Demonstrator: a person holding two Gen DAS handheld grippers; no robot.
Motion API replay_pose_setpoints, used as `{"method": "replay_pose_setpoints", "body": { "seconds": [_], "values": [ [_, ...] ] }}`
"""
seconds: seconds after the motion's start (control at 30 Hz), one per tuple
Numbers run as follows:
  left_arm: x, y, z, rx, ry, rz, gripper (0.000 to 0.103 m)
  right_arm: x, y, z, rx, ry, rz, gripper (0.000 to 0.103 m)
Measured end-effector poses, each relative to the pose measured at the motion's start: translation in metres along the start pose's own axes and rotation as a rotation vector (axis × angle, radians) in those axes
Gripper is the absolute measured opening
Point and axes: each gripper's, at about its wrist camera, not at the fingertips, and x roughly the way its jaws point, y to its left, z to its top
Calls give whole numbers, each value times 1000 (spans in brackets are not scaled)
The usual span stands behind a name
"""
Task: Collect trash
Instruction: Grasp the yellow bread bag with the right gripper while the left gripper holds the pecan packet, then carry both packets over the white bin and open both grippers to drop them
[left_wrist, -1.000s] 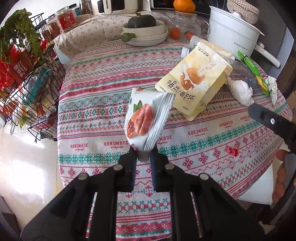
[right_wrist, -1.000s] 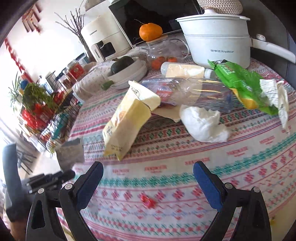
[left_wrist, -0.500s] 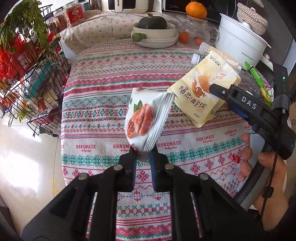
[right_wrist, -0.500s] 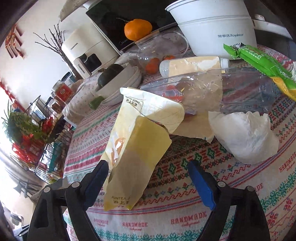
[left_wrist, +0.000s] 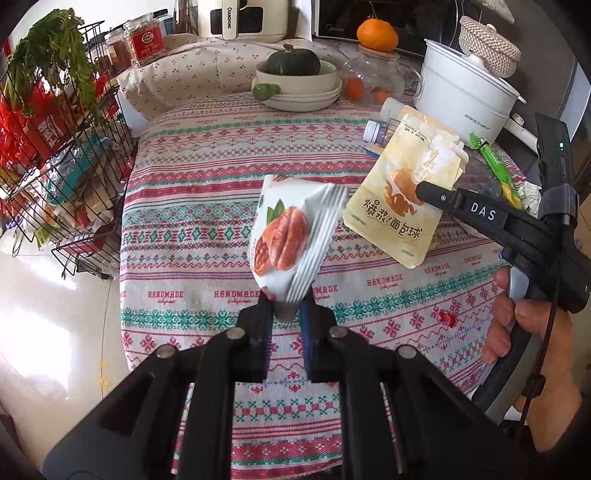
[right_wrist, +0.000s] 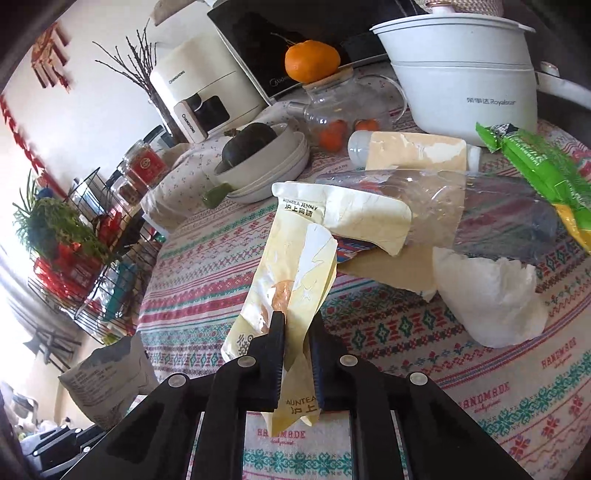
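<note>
My left gripper (left_wrist: 286, 314) is shut on a white walnut snack wrapper (left_wrist: 291, 236) and holds it upright above the patterned tablecloth (left_wrist: 192, 236). My right gripper (right_wrist: 297, 332) is shut on a pale yellow bread-ball pouch (right_wrist: 295, 266); the same pouch (left_wrist: 406, 195) shows in the left wrist view with the right gripper's finger on it. More trash lies beyond: a crushed clear plastic bottle (right_wrist: 461, 206), a crumpled white tissue (right_wrist: 487, 295), a green wrapper (right_wrist: 539, 158) and a small red candy wrapper (left_wrist: 443, 317).
A white electric pot (right_wrist: 458, 77), a glass teapot with an orange on top (right_wrist: 332, 107), stacked bowls holding a dark squash (right_wrist: 258, 158) and an air fryer (right_wrist: 207, 96) stand at the back. A wire rack of goods (left_wrist: 48, 155) stands left of the table.
My right gripper moved forward to the yellow pouch and closed on it. My left gripper kept hold of the walnut wrapper and drew back a little.
</note>
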Motion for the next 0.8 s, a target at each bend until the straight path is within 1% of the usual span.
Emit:
{"method": "replay_pose_setpoints", "body": {
  "seconds": [0.13, 0.3, 0.43, 0.5, 0.67, 0.8],
  "values": [
    [-15, -16, 0, 16, -20, -41, 15, -26, -14, 5, -1, -10, -14, 11],
    [-33, -41, 1, 57, -61, -80, 15, -74, -29, 12, -62, -52, -49, 11],
    [-42, -64, 0, 102, -74, -114, 15, -111, -46, 16, -101, -83, -84, 11],
    [-47, -77, -2, 126, -84, -122, 15, -129, -56, 17, -118, -86, -111, 11],
    [-58, -115, -7, 189, -95, -169, 15, -173, -82, 19, -158, -97, -169, 11],
    [-65, -148, -12, 249, -89, -212, 15, -209, -100, 19, -199, -102, -213, 11]
  ]
}}
